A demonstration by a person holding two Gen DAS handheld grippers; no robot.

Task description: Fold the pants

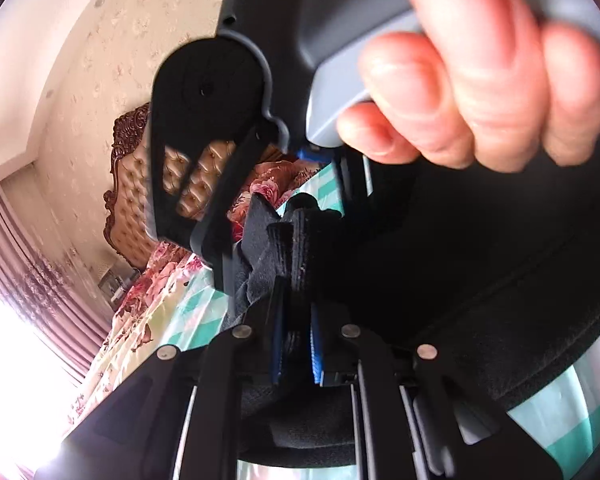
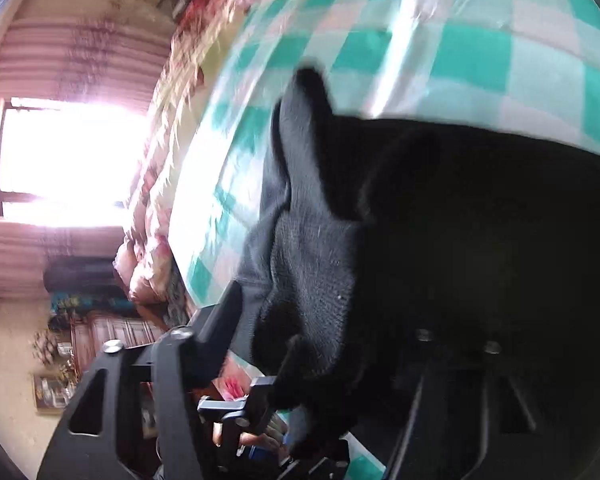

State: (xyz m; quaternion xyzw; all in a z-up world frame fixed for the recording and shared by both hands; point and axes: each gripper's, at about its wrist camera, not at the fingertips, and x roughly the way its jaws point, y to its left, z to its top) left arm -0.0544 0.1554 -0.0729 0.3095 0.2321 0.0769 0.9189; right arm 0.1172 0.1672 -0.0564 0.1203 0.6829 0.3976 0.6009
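Pinching the pants (image 1: 284,240) in your left tool (image 1: 296,320), jaws nearly closed, you are mid-fold over the bed (image 2: 460,60). Your right tool (image 2: 324,360) sits half-open around dark cloth; its grip is unclear. Next, lay the fold flat.

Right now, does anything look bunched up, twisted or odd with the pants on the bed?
Yes. The black pants are bunched in a raised, crumpled ridge on the checked sheet, not flat. The left tongs pinch that fold.
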